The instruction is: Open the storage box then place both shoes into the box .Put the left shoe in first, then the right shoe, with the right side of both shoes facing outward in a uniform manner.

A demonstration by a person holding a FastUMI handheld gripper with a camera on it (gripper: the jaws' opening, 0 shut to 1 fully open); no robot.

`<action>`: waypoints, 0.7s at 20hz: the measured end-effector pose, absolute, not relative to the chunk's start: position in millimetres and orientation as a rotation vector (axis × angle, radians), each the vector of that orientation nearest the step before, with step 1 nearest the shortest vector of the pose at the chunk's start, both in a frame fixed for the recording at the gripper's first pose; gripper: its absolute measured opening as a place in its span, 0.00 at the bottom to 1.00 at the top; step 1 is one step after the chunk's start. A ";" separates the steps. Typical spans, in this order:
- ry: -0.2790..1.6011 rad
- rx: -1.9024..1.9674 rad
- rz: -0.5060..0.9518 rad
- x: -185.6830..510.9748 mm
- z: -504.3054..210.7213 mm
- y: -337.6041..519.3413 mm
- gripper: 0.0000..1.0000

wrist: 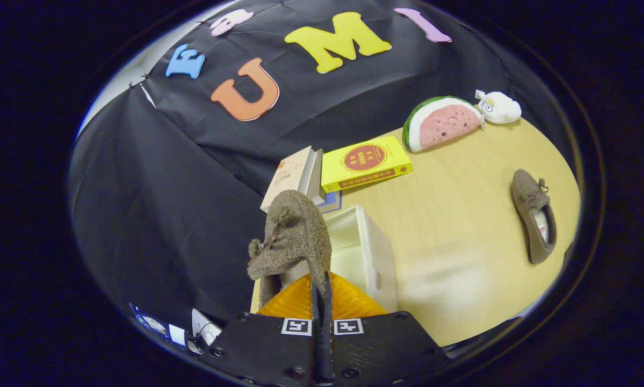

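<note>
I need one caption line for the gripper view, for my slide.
Gripper shut on a brown shoe above the open white box; second shoe lies on the table.

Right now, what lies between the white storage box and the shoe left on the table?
In the gripper view, bare wooden table separates the storage box from that shoe. The tongs are shut on the other shoe.

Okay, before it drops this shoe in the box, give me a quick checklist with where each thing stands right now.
1. Grip: fingers closed on the held shoe's edge. Ok.
2. Box open: white interior shows just beyond the shoe. Ok.
3. Shoe over the opening: it hangs before the box, partly over it; exact alignment cannot tell.
4. Left shoe first: whether this one is the left, cannot tell.
5. Second shoe within reach: lies alone on the table, away from the box. Ok.
6. Books behind the box: close, touching cannot tell.
</note>
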State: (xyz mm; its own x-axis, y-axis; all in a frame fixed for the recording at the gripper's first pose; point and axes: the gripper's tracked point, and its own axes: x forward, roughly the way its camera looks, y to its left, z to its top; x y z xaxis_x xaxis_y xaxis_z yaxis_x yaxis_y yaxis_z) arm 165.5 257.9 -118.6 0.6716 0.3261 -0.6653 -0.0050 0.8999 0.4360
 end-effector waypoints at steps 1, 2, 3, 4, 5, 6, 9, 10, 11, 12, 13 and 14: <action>0.831 0.413 0.179 170.2 -129.8 266.8 0.00; 0.841 0.399 0.167 174.7 -142.0 275.6 0.00; 0.850 0.394 0.155 177.4 -152.0 283.0 0.00; 0.861 0.395 0.151 178.4 -161.1 291.8 0.00; 0.851 0.392 0.144 181.3 -165.4 297.6 0.01; 0.840 0.380 0.130 183.6 -168.2 299.8 0.00; 0.823 0.359 0.076 178.9 -174.1 305.1 0.00; 0.822 0.350 0.068 175.2 -176.8 306.8 0.00; 0.831 0.349 0.069 170.8 -180.8 309.9 0.00; 0.840 0.356 0.067 168.0 -185.8 314.0 0.01; 0.851 0.357 0.066 167.0 -189.4 317.4 0.01; 0.863 0.345 0.063 166.5 -194.5 319.9 0.01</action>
State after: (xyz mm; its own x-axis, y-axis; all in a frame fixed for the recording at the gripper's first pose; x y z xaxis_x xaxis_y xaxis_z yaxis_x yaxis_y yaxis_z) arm 166.5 319.9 -194.5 0.6522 0.1930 -0.7331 0.0838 0.9428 0.3227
